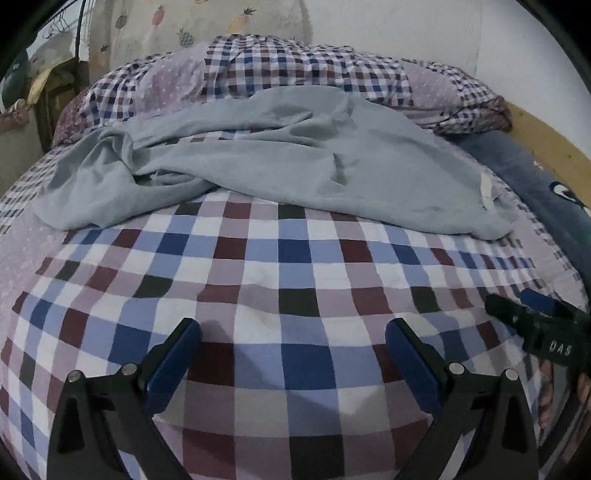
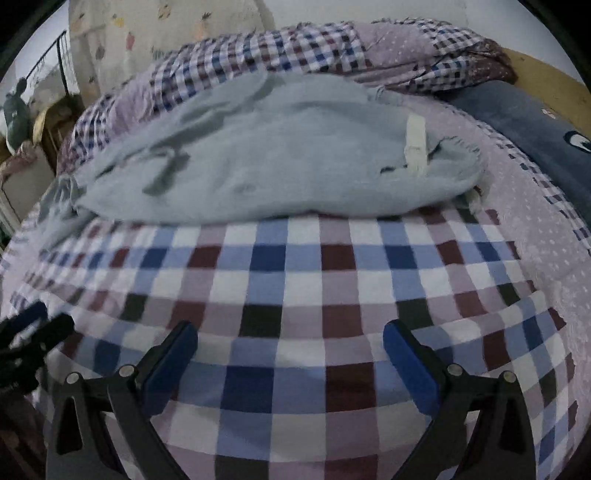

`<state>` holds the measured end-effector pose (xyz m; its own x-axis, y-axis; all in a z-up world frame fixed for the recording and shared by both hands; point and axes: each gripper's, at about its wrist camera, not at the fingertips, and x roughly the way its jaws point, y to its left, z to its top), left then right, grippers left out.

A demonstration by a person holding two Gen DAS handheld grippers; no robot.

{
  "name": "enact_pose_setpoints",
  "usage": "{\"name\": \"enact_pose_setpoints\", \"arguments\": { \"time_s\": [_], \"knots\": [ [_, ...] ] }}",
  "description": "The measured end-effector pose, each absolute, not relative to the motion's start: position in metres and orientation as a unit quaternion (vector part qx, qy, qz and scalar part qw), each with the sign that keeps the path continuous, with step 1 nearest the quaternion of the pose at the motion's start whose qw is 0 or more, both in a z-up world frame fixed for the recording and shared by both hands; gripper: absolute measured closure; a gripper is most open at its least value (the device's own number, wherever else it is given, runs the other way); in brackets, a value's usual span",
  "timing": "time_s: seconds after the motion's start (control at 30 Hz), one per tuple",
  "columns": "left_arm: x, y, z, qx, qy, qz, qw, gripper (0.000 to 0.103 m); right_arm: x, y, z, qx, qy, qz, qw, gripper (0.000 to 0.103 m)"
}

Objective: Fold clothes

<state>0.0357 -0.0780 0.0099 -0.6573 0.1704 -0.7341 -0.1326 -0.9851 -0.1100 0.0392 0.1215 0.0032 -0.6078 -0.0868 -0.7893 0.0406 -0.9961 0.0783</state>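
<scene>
A pale grey-blue garment [image 1: 280, 162] lies crumpled across the far half of a checked bed cover [image 1: 280, 280]. A white label [image 1: 487, 192] shows near its right end. In the right wrist view the same garment [image 2: 266, 162] fills the middle, and its white label [image 2: 416, 147] sits right of centre. My left gripper [image 1: 293, 332] hangs open over bare checked cover, well short of the garment. Low over the cover, my right gripper [image 2: 290, 334] is also open and holds nothing. Each gripper shows at the edge of the other's view.
A bunched checked quilt [image 1: 295, 70] lies behind the garment against the wall. A dark blue pillow [image 1: 535, 184] rests along the right side beside a wooden bed frame [image 1: 546, 136]. At the far left stand cluttered items [image 2: 22, 122] and a fruit-print curtain [image 1: 177, 26].
</scene>
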Motion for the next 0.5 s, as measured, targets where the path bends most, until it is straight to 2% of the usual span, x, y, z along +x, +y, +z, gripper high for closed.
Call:
{"name": "enact_pose_setpoints", "arguments": {
  "time_s": [0.2,0.5],
  "knots": [
    [0.0361,-0.0684,0.0038,-0.403,0.009,0.913,0.058,0.0,0.0432,0.1186,-0.0044,0.432,-0.012,-0.901,0.03,0.0],
    [0.0329,-0.0687,0.0005,-0.406,0.006,0.913,0.052,0.0,0.0447,0.118,-0.0072,0.425,-0.01,-0.905,0.021,0.0]
  ]
}}
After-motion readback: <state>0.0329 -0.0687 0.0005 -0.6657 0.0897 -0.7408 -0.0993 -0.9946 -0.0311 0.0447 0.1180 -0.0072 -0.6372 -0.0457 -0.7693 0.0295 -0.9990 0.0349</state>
